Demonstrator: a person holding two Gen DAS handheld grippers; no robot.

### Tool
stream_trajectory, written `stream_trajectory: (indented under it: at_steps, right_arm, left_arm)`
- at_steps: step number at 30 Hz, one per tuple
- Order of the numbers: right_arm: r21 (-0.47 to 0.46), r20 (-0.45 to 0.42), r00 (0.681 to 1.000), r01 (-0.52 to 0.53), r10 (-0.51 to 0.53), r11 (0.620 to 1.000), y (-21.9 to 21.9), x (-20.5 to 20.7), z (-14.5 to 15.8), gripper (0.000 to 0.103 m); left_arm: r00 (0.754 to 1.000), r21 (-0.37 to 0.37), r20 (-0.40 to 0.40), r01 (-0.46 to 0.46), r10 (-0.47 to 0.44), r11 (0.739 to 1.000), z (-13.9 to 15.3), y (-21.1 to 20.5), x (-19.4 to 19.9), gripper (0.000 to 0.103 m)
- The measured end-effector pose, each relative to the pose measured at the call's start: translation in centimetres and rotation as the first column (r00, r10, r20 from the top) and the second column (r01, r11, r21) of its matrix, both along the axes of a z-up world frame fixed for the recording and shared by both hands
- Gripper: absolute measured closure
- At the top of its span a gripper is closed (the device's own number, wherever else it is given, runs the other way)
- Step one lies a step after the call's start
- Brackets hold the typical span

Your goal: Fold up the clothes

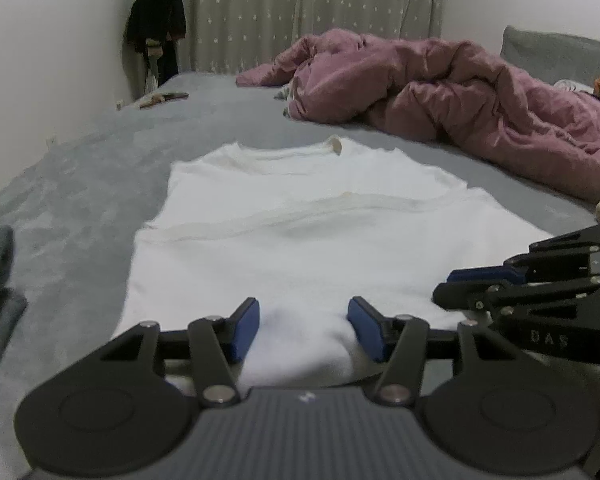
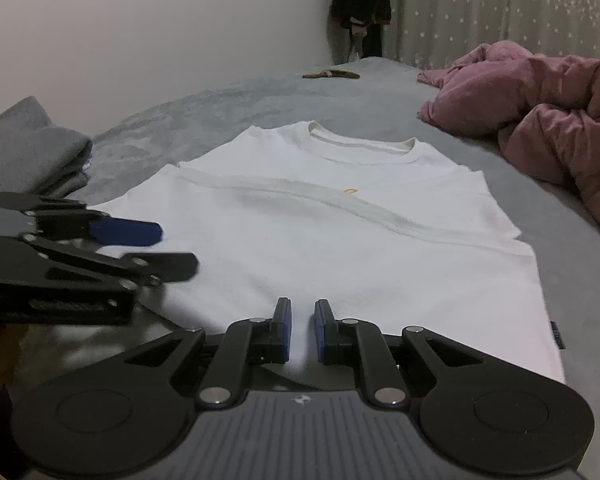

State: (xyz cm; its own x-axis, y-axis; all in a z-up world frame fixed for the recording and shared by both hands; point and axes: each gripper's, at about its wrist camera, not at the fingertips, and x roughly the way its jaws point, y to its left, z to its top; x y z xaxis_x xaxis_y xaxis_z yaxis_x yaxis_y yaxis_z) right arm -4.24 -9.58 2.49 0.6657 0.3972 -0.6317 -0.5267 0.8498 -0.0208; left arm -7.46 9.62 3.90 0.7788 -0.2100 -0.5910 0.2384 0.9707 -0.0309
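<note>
I see the white T-shirt lying flat on the grey bed, its bottom part folded up over the chest. My left gripper sits at the near edge with its jaws apart around a bunched ridge of cloth, not pinching it. My right gripper is nearly closed, clamping that edge just beside it.

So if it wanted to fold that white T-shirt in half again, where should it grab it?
Probably by the near hem of the white T-shirt, one gripper toward each corner, coming in low from the near side. The shirt lies flat with its collar farthest away, so the near edge is the free one to lift and carry over toward the collar.
</note>
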Motion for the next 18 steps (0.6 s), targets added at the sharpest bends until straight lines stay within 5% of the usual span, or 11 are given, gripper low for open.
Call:
stream_trajectory:
  at_steps: [18]
  right_arm:
    - [0.006, 0.006, 0.998, 0.066, -0.066, 0.998, -6.1, -0.7, 0.6, 0.096]
  left_arm:
    - [0.996, 0.017, -0.001, -0.089, 0.089, 0.996, -0.5, 3.2, -1.0, 0.051]
